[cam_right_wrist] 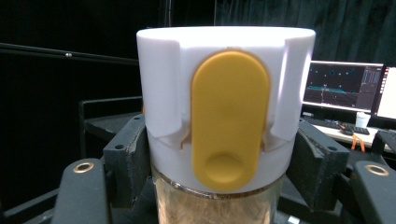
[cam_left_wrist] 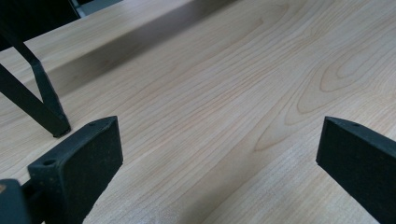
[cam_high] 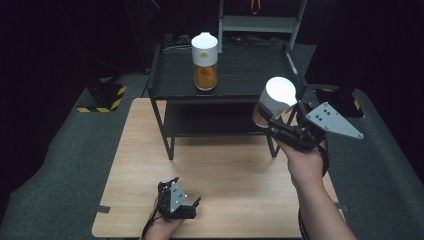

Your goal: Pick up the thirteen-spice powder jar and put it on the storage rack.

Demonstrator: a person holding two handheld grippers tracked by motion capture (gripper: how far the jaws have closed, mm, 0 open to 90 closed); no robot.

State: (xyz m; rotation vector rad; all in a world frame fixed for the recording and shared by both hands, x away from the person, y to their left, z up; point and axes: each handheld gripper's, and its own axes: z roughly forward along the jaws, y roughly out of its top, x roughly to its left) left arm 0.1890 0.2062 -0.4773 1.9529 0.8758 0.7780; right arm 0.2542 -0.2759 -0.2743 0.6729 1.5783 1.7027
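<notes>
Table: we work on a pale wooden top; a black two-level shelf stands at its far edge.
Shelf load: a second jar with the same white cap stands on the upper level, well apart from ours.
Held jar: we hold it in the air beside the shelf's right end, tilted, clear of the table.
Handling: we judge it stiff, smooth and breakable, with a glass body and plastic cap; moderately heavy if filled.
Grip spot: at the neck under the white cap, where the rim stops slipping.
Right gripper: clamped on the jar.
Left gripper: jaws spread wide, nothing between them, resting low on the table.
Views: the right gripper view shows the cap's yellow flip tab; the high view gives the jar's place.
</notes>
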